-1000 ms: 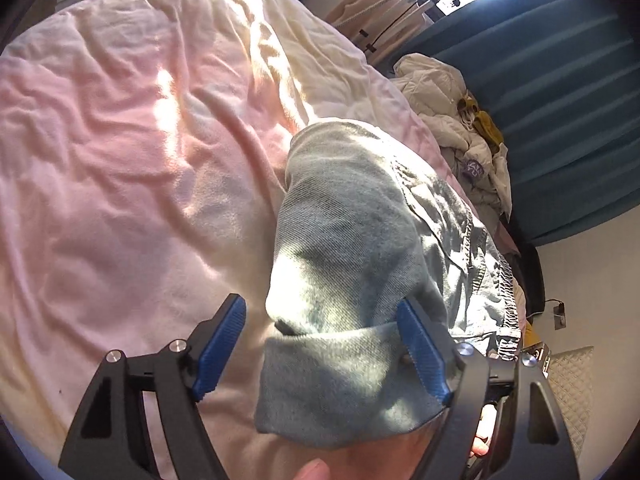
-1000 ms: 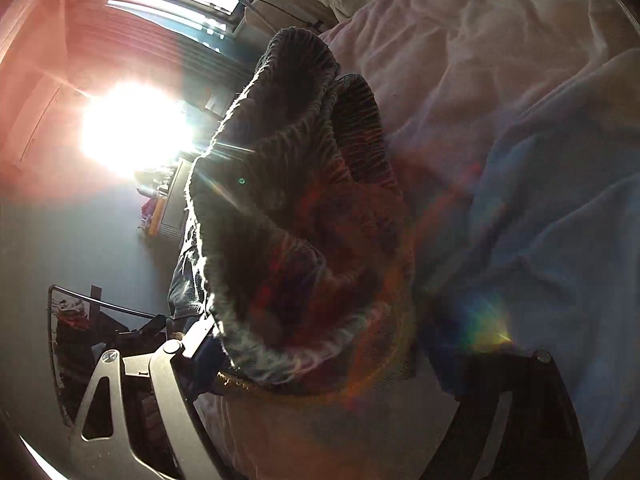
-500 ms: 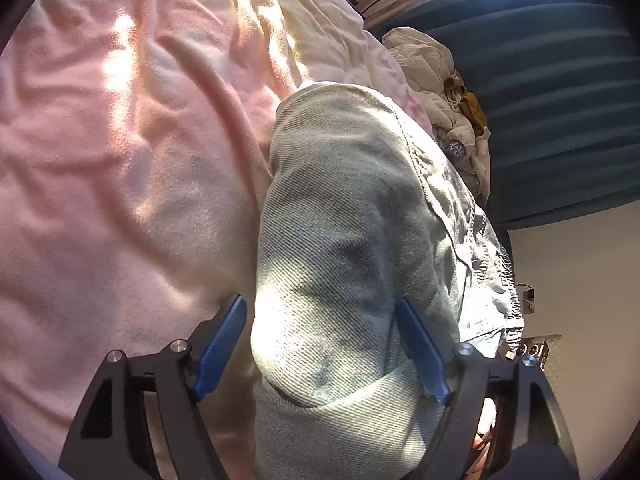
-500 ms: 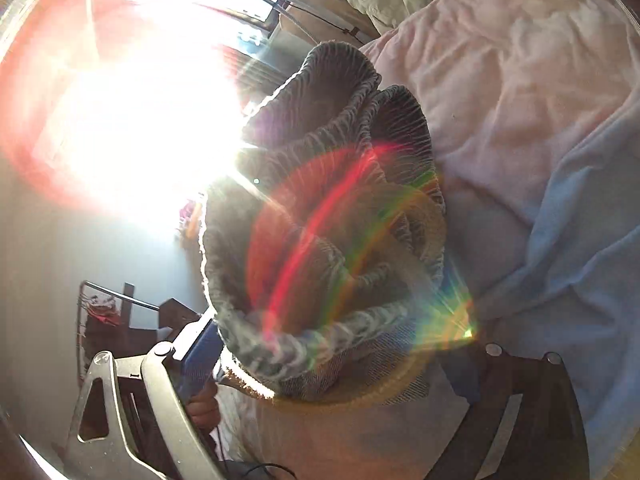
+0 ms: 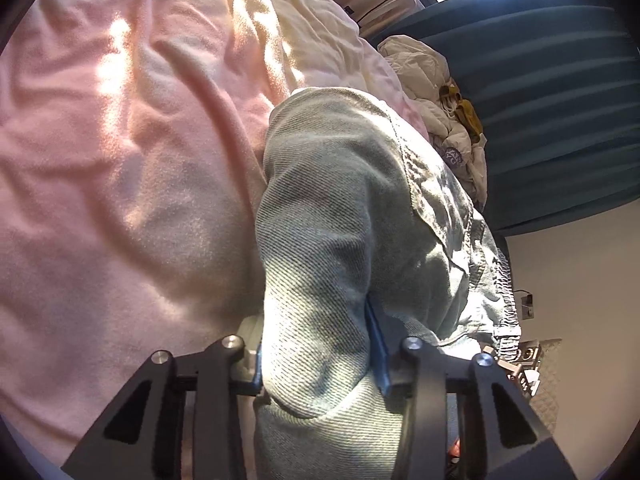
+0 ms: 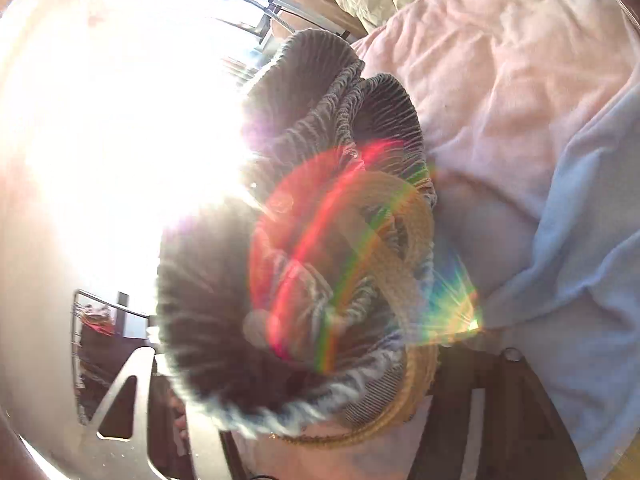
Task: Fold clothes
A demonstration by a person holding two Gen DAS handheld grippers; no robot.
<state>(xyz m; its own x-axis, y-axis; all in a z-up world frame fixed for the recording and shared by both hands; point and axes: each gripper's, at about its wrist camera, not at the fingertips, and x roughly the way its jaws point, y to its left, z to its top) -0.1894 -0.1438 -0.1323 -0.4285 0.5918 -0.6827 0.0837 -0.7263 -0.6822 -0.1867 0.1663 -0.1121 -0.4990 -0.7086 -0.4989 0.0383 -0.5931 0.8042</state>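
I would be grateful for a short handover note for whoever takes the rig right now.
Left gripper: fingers have just been closing and now pinch a fold of the jeans.
Right gripper: fingers have just been closing with the jeans' gathered waistband between them; glare hides whether they press on it.
The jeans lie bunched on the pink blanket; a pile of other clothes sits beyond.
Done: both ends taken up.
Left: probably lift, straighten, fold the jeans, set them down.
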